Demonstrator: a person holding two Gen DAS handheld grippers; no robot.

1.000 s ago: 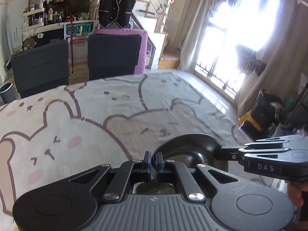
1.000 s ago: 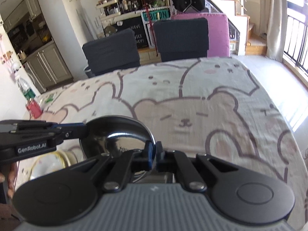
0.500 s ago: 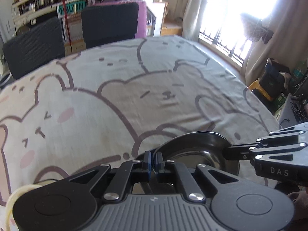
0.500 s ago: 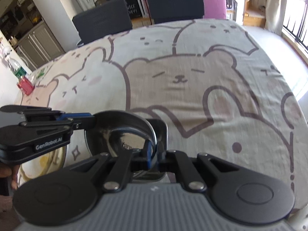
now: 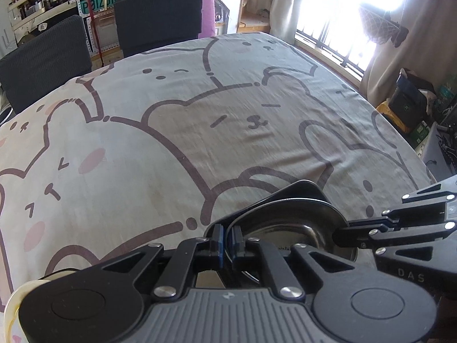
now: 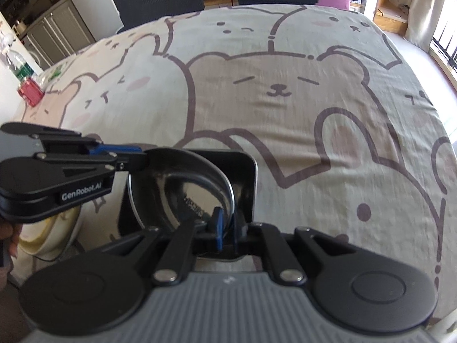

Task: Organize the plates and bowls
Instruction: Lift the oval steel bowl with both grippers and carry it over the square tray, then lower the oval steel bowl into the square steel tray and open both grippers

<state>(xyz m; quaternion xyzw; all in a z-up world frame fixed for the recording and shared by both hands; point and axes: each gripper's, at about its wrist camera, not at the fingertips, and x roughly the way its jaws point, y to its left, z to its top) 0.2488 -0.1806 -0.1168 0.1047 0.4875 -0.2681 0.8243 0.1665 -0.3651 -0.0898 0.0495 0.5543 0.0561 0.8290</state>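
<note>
A round steel bowl (image 5: 285, 228) (image 6: 182, 188) hangs between both grippers, just over or resting in a dark square dish (image 6: 245, 177) (image 5: 302, 188) near the table's front edge; I cannot tell whether they touch. My left gripper (image 5: 227, 240) is shut on the bowl's left rim, and it shows from the side in the right wrist view (image 6: 137, 157). My right gripper (image 6: 227, 228) grips the near right rim between its blue pads, its jaws starting to open; in the left wrist view its tips (image 5: 342, 234) meet the rim.
A cream bowl with a yellow rim (image 6: 48, 234) (image 5: 11, 308) sits left of the square dish. A red can (image 6: 30, 93) and a bottle (image 6: 17, 65) stand at the far left. Two dark chairs (image 5: 42, 65) (image 5: 160, 14) line the far side of the bear-print tablecloth (image 5: 200, 114).
Both grippers have come down with the steel bowl and tipped further toward the table. The dark square dish has come into view beneath the bowl.
</note>
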